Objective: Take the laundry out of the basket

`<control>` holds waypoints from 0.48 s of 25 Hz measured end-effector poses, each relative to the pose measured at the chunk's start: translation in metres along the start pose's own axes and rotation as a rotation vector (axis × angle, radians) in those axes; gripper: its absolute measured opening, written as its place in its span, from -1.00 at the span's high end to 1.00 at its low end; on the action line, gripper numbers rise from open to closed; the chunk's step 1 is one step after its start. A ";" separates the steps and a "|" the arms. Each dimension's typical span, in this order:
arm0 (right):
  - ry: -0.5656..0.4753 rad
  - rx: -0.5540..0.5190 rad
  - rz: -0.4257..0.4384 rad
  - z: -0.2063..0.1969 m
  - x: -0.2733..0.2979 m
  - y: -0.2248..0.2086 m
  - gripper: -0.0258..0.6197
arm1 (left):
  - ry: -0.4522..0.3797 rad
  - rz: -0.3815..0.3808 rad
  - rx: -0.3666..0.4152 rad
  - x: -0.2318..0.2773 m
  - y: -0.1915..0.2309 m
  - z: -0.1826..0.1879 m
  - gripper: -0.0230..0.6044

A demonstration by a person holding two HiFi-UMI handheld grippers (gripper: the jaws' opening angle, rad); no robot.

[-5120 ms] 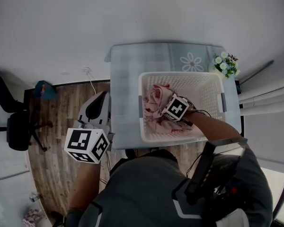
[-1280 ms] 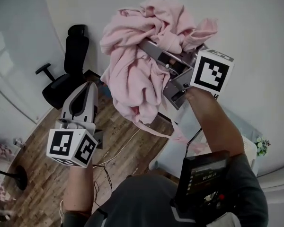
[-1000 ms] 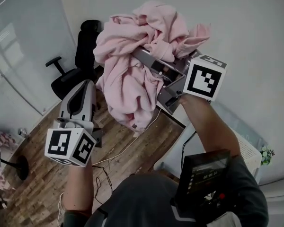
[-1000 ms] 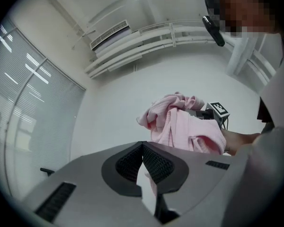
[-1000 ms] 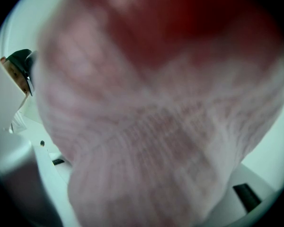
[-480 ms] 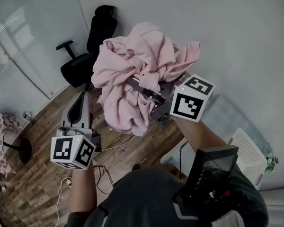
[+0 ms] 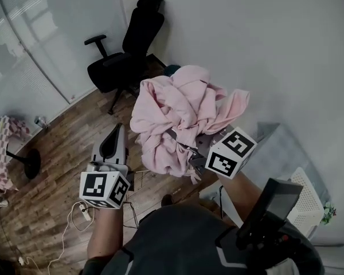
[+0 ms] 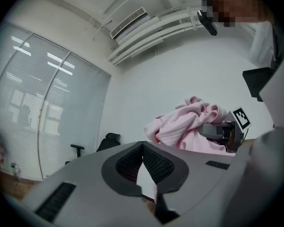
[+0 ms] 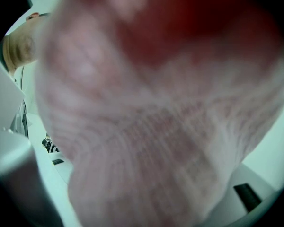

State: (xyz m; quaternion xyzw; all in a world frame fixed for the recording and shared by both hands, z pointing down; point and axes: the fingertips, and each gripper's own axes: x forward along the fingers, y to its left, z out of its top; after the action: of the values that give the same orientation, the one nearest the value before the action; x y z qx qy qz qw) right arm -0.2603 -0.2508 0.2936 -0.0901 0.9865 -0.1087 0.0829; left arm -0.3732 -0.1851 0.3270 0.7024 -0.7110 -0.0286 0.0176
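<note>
Floor (image 7: 51, 153): dark wood planks, spread under everything at the left and centre of the head view.
Wall (image 7: 264, 33): plain white, meeting the floor behind the chair.
Glass partition (image 7: 28, 44): runs along the floor's left edge, with blinds behind it.
Tabletop (image 7: 275, 150): pale grey-blue; only a strip shows past my right arm.
Office chair (image 7: 126, 56): black, on the floor in the corner where wall and partition meet, well apart from me.
Laundry (image 7: 180, 116): a bunched pink ribbed garment, out of the basket and up in the air over the floor, off the tabletop's edge. It drapes over my right tool and hangs below it.
Basket (image 7: 309, 196): white lattice, on the tabletop behind my right arm, half hidden by the device on my chest.
Right hand-held gripper (image 7: 183, 144): pinching the laundry; in its own view the pink knit (image 9: 156, 126) fills nearly the whole picture.
Left hand-held gripper (image 7: 118, 129): held over the floor just left of the hanging cloth, not touching it. Its jaws are pressed together at the tips (image 8: 142, 144) with nothing between them; the laundry (image 8: 189, 124) shows beyond, to the right.
Cables (image 7: 83, 211): white, loose on the floor below my left arm.
</note>
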 end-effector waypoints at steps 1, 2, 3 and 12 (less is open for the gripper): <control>0.008 0.000 0.001 -0.002 0.002 -0.002 0.01 | 0.006 0.005 -0.003 0.003 0.000 -0.001 0.90; 0.015 0.003 -0.001 -0.006 0.004 -0.004 0.01 | 0.008 0.010 -0.007 0.004 0.001 -0.001 0.90; 0.023 0.008 -0.002 -0.010 0.006 -0.005 0.01 | 0.009 0.016 -0.011 0.005 0.003 -0.003 0.90; 0.098 0.008 0.000 -0.052 0.010 -0.020 0.01 | 0.043 0.070 -0.030 0.010 0.011 -0.029 0.90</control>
State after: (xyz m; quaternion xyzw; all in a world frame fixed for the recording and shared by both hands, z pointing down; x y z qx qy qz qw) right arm -0.2765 -0.2618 0.3466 -0.0844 0.9889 -0.1171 0.0351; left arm -0.3828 -0.1952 0.3563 0.6773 -0.7340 -0.0234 0.0447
